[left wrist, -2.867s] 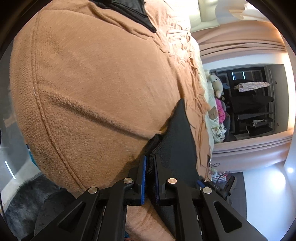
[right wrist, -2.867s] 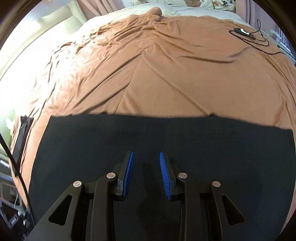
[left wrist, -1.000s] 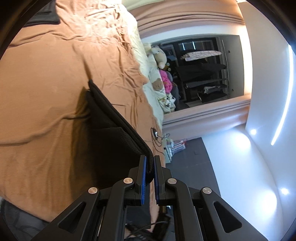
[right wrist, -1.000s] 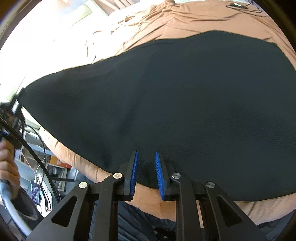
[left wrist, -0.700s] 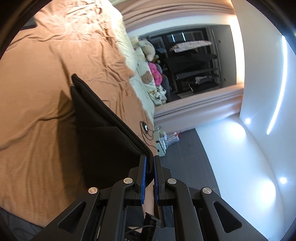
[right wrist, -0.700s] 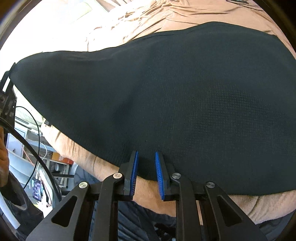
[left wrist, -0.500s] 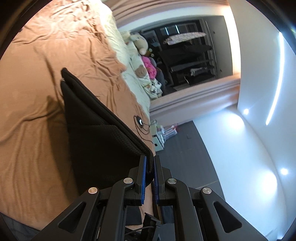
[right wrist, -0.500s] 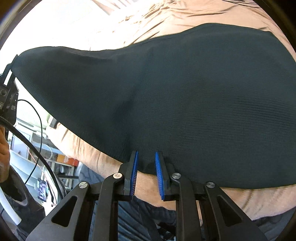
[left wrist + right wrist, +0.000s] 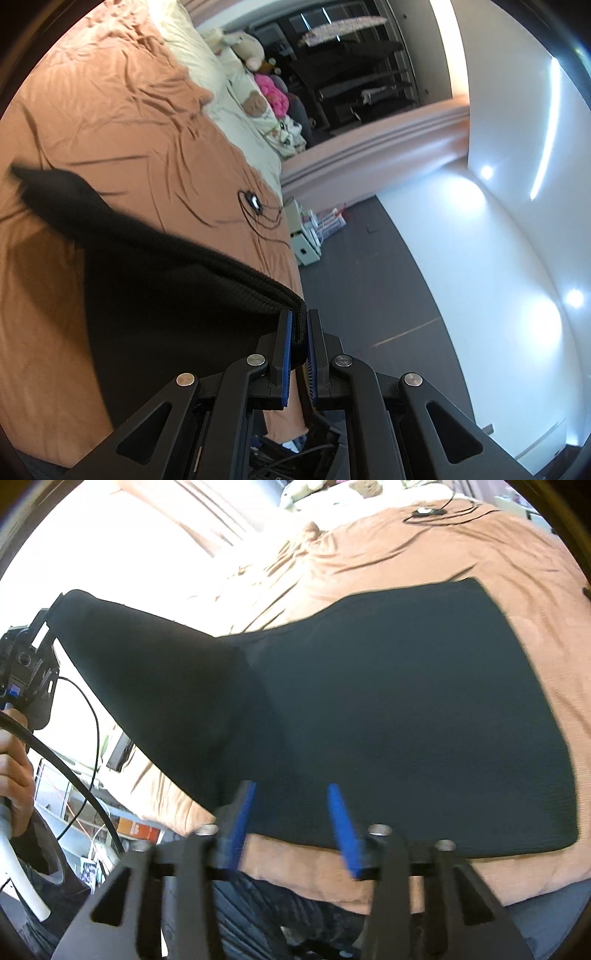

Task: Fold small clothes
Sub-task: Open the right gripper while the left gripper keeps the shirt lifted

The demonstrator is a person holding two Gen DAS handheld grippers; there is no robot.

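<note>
Through the left wrist camera, my left hand-held gripper (image 9: 299, 347) has its blue pads pinched on the ribbed edge of the black garment (image 9: 155, 280), lifting that corner above the bed (image 9: 122, 122). The cloth drapes away from the pads down onto the brown bedspread, its far end blurred. A small device with a cable (image 9: 255, 201) lies further up the bed, well apart from the cloth.

Through the right wrist camera, my right hand-held gripper (image 9: 291, 827) stands wide with nothing between its pads, hovering at the near edge of the black garment (image 9: 406, 716). Most of the cloth lies flat on the bed (image 9: 369, 554), while its left corner rises to the left hand-held gripper (image 9: 33, 672). The frame is smeared, so I would guess the right pads are just off the fabric rather than touching it.

To do this fold well, I judge I should carry the lifted corner across low and steady, line its edge up with the flat right edge, and use the free right hand-held gripper to pin the crease so that the layer beneath does not drag.
</note>
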